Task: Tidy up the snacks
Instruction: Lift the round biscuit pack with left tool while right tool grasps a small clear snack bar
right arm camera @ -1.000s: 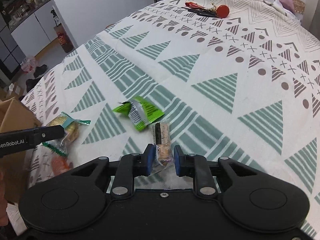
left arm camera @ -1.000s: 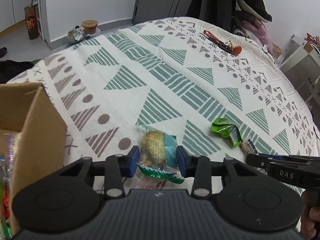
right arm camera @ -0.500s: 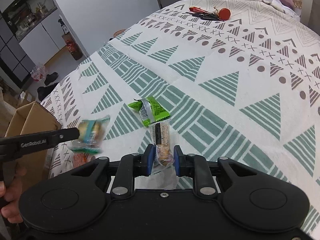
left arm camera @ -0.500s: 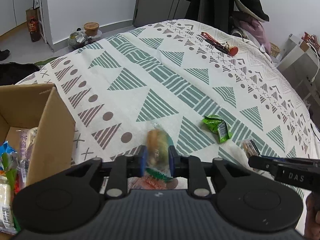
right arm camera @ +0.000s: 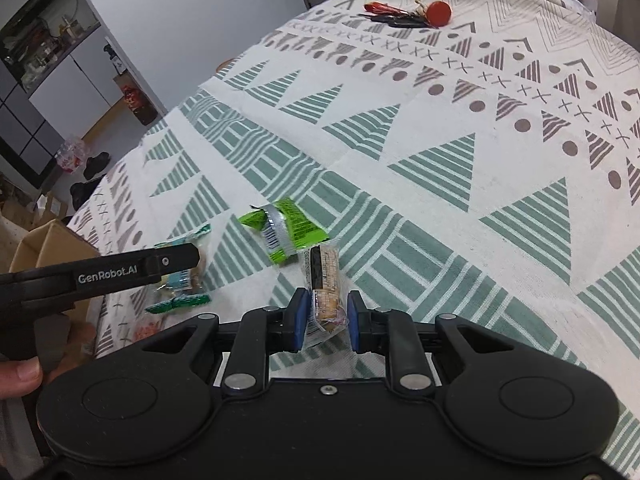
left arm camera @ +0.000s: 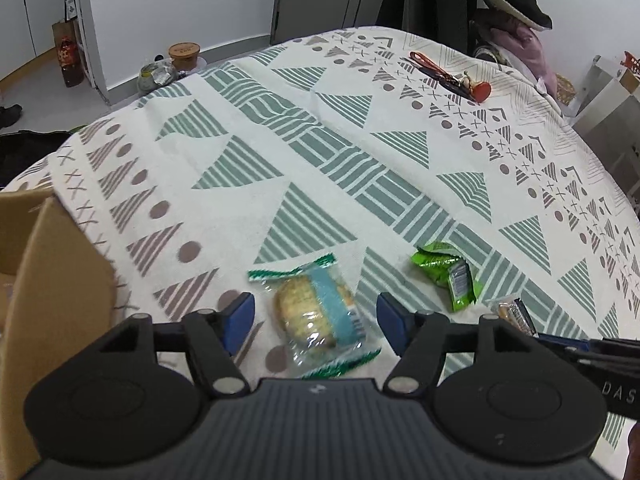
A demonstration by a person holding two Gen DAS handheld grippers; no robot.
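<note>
Left wrist view: left gripper [left arm camera: 312, 318] with fingers opening, apart from the cracker pack [left arm camera: 316, 316] lying between them on the patterned worktop [left arm camera: 360, 160]; no pad contact. Cardboard box [left arm camera: 52, 300] just left, contents hidden here. Green packet [left arm camera: 446, 274] loose further right.

Right wrist view: right gripper [right arm camera: 325, 318] with fingers narrow, clamped on the snack bar [right arm camera: 325, 280], near end pinched, far end toward the green packet [right arm camera: 282, 232]. Keys [right arm camera: 404, 14] at far edge.

Progress judged partial: three snacks outside the box, none being boxed yet
</note>
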